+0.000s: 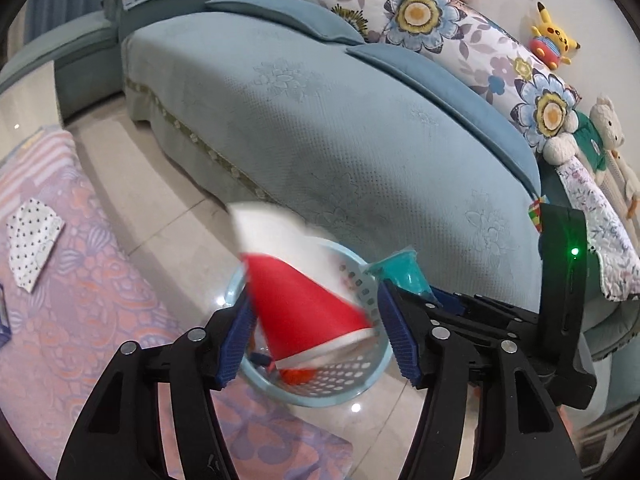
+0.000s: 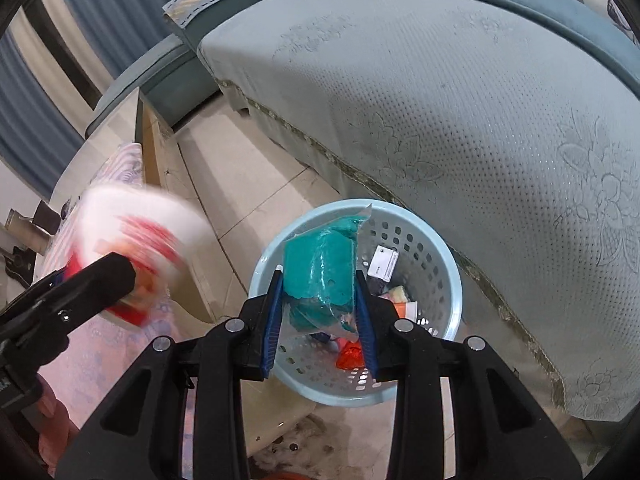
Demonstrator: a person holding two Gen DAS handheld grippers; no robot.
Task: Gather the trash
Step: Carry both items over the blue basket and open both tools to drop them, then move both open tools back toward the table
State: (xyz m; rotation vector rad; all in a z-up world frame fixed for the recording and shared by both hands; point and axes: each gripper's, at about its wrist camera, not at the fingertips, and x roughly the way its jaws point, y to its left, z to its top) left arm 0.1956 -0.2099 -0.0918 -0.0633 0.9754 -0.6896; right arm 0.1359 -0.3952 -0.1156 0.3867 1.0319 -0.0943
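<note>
A light blue perforated trash basket [image 2: 436, 248] stands on the floor beside the sofa; it also shows in the left wrist view [image 1: 372, 376]. My left gripper [image 1: 316, 332] stands open over the basket. A red and white paper cup [image 1: 304, 308], blurred, lies between its fingers; whether the pads touch it I cannot tell. It also shows blurred in the right wrist view [image 2: 136, 240]. My right gripper [image 2: 318, 312] is shut on a teal plastic packet [image 2: 320, 272] above the basket; the packet also shows in the left wrist view [image 1: 400, 276]. Several scraps lie inside the basket.
A light blue sofa [image 1: 320, 120] with floral cushions and plush toys fills the background. A low table with a pink patterned cloth [image 1: 60, 300] stands at the left, with a dotted cloth [image 1: 32, 240] on it. Tiled floor [image 2: 240, 208] lies between the table and the sofa.
</note>
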